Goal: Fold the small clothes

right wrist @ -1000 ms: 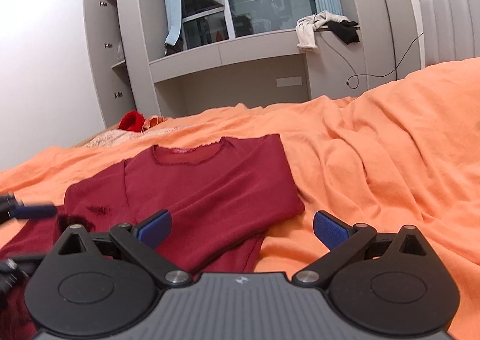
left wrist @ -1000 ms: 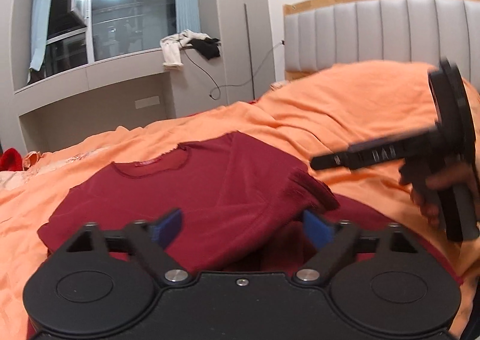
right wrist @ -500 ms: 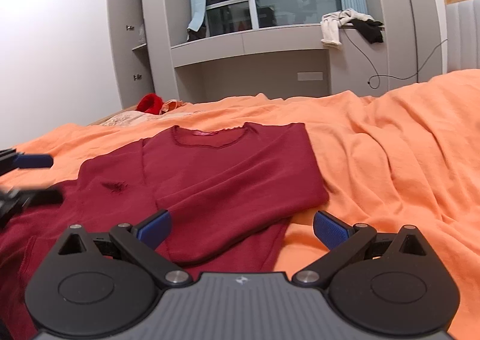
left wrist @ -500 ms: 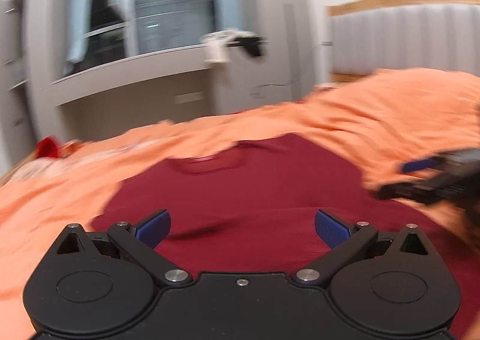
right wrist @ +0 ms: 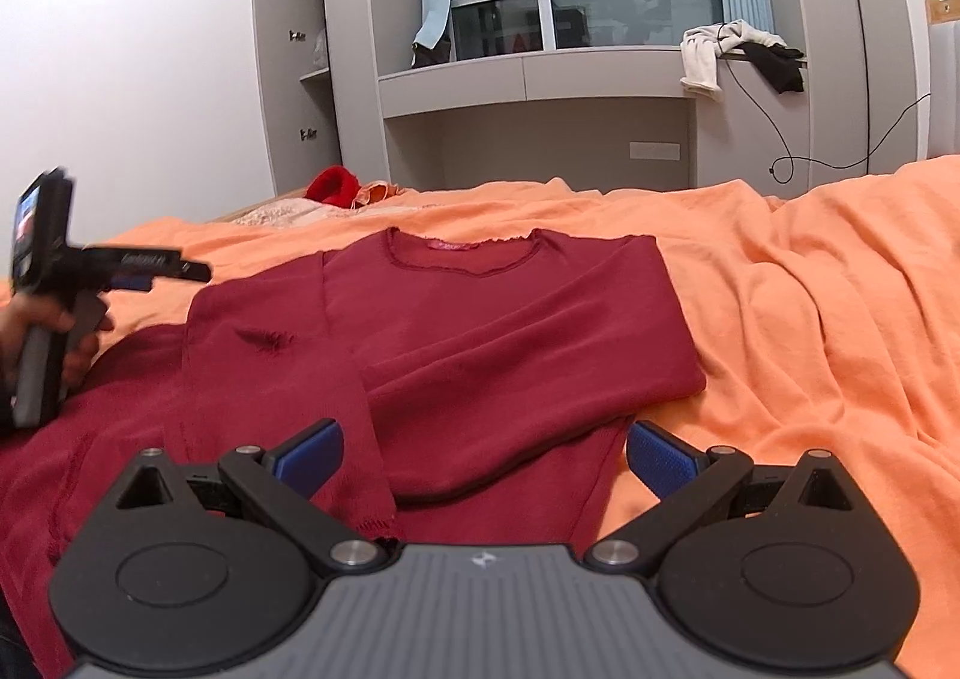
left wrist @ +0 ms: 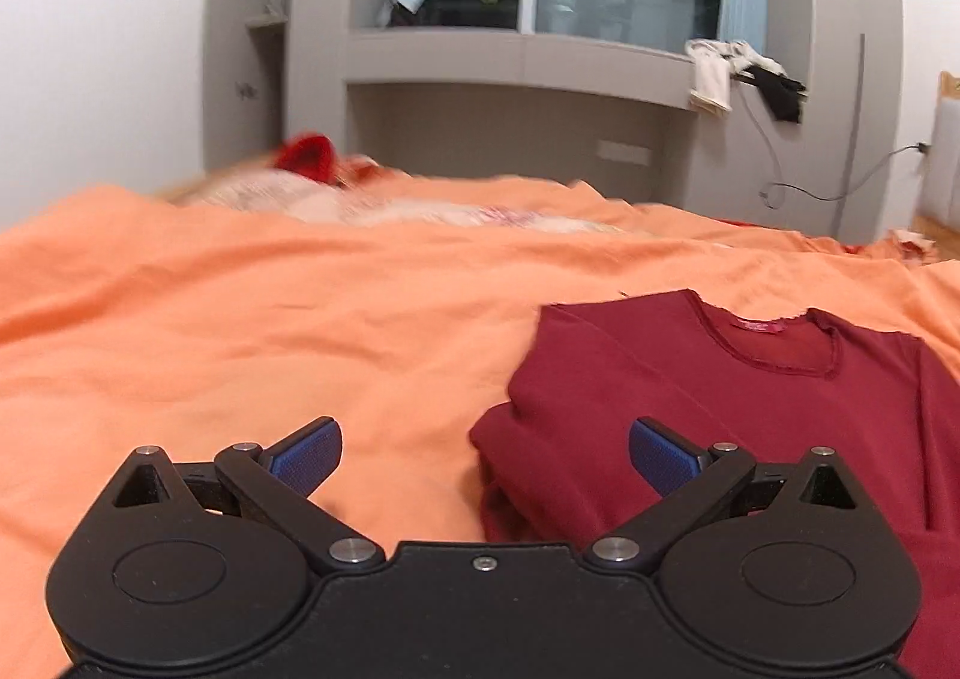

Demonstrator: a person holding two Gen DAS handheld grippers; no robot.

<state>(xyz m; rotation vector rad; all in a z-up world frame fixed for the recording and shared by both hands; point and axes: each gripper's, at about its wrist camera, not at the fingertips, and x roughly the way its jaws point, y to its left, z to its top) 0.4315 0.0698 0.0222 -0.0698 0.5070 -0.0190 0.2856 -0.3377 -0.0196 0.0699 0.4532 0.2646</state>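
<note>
A dark red long-sleeved top (right wrist: 498,307) lies flat on the orange bedspread (right wrist: 810,307), neck away from me, its right sleeve folded across the body. In the left wrist view the top (left wrist: 750,397) is at the right. My left gripper (left wrist: 485,454) is open and empty, over the top's left edge; it also shows in the right wrist view (right wrist: 174,274) at the far left, held in a hand. My right gripper (right wrist: 485,451) is open and empty, low over the top's near hem.
A red item (right wrist: 333,186) and pale clothes lie at the bed's far end. A grey desk and cabinet unit (right wrist: 540,79) stands behind under a window, with clothes (right wrist: 738,49) on its ledge. A cable hangs at the right.
My left gripper has swung left, away from the top's middle toward its left edge. The right gripper has shifted a little; the top fills more of its view.
</note>
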